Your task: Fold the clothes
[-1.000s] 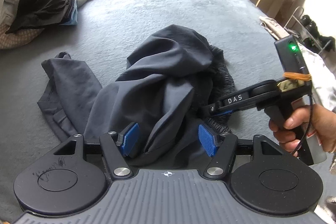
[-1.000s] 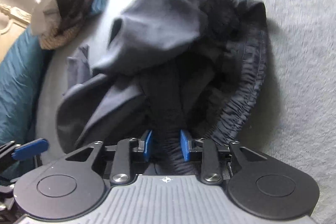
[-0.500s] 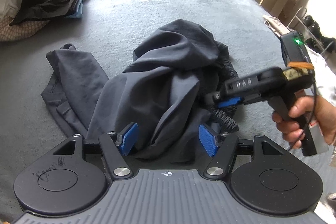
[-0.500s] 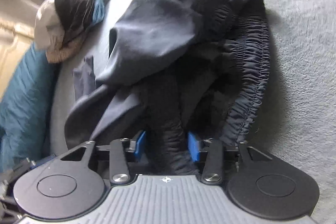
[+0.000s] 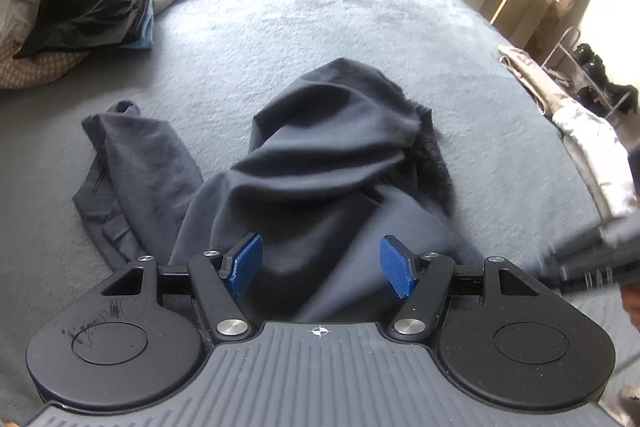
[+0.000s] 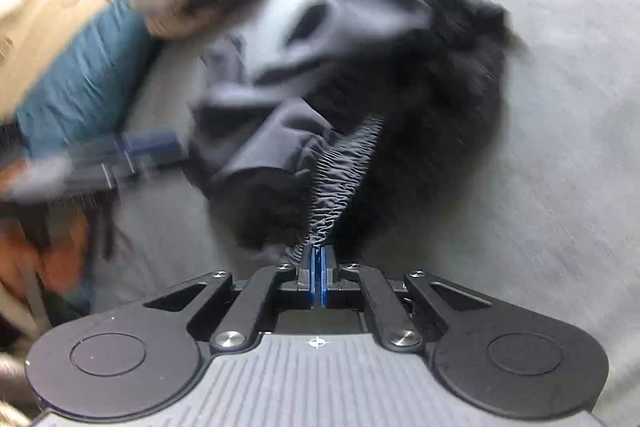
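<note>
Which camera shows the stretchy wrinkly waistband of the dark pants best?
The right wrist view. There the gathered waistband runs straight into the shut right claw, sharp up close. In the left wrist view, the dark pants lie crumpled and only a blurry dark edge shows at their right side.

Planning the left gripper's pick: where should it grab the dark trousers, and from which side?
Judgement: take the waistband. The right gripper is already shut on the elastic waistband of the dark trousers. The left gripper is open over bunched mid-fabric, a poor hold. Best to come in from the near side and pinch the ribbed band further along; its thick gathered edge should hold better than loose cloth.
</note>
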`<act>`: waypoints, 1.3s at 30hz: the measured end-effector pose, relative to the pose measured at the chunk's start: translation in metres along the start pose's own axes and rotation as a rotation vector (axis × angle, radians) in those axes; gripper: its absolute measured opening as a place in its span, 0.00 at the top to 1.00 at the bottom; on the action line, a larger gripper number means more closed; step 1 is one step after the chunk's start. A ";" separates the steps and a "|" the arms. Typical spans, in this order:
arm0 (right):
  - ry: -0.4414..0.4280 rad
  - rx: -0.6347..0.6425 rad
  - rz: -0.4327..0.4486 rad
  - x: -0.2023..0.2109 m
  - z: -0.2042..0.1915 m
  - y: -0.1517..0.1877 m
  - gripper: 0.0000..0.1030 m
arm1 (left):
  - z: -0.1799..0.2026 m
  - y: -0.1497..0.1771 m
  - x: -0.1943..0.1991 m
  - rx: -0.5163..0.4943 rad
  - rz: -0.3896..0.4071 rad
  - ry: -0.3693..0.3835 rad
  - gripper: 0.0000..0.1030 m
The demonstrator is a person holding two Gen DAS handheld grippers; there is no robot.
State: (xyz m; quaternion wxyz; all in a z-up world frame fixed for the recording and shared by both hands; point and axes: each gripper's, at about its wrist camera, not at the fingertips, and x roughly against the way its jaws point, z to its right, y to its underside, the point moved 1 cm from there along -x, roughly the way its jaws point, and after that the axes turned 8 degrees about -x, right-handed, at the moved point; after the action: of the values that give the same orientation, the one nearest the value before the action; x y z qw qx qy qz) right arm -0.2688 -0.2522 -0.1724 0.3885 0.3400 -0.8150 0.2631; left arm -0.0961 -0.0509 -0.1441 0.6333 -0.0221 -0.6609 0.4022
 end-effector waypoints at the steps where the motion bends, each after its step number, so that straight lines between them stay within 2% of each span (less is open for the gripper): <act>1: 0.022 -0.007 -0.023 0.001 0.007 0.006 0.98 | 0.002 -0.002 -0.002 -0.006 -0.002 0.000 0.36; 7: 0.078 -0.067 -0.084 0.007 0.036 0.025 0.98 | 0.016 -0.015 -0.012 -0.060 -0.001 -0.003 0.36; 12: 0.119 -0.072 -0.106 0.014 0.049 0.033 1.00 | 0.038 -0.057 -0.027 -0.171 0.068 0.028 0.35; 15: 0.099 -0.126 -0.075 0.021 0.059 0.032 1.00 | 0.062 -0.086 -0.056 -0.286 0.081 0.066 0.34; 19: 0.072 -0.198 -0.034 0.030 0.072 0.031 1.00 | 0.102 -0.111 -0.107 -0.528 0.082 0.053 0.34; 24: 0.039 -0.288 0.017 0.042 0.089 0.030 0.96 | 0.126 -0.133 -0.162 -0.661 0.029 0.116 0.34; 25: 0.032 -0.306 0.027 0.045 0.092 0.030 0.91 | 0.128 -0.136 -0.172 -0.677 0.008 0.130 0.34; 28: 0.012 -0.360 0.058 0.052 0.102 0.029 0.67 | 0.130 -0.143 -0.196 -0.715 -0.050 0.162 0.38; 32: -0.008 -0.407 0.066 0.047 0.111 0.028 0.65 | 0.125 -0.144 -0.210 -0.778 -0.118 0.192 0.52; 36: -0.046 -0.433 0.054 0.039 0.116 0.031 0.65 | 0.116 -0.146 -0.207 -0.826 -0.146 0.231 0.53; 39: -0.076 -0.469 0.038 0.025 0.121 0.030 0.65 | 0.115 -0.146 -0.218 -0.838 -0.162 0.200 0.56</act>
State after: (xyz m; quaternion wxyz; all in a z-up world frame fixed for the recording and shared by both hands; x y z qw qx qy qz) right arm -0.3581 -0.3260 -0.2250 0.4207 0.2347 -0.8742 0.0610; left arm -0.0811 -0.3246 -0.2273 0.6599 -0.2640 -0.7021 0.0444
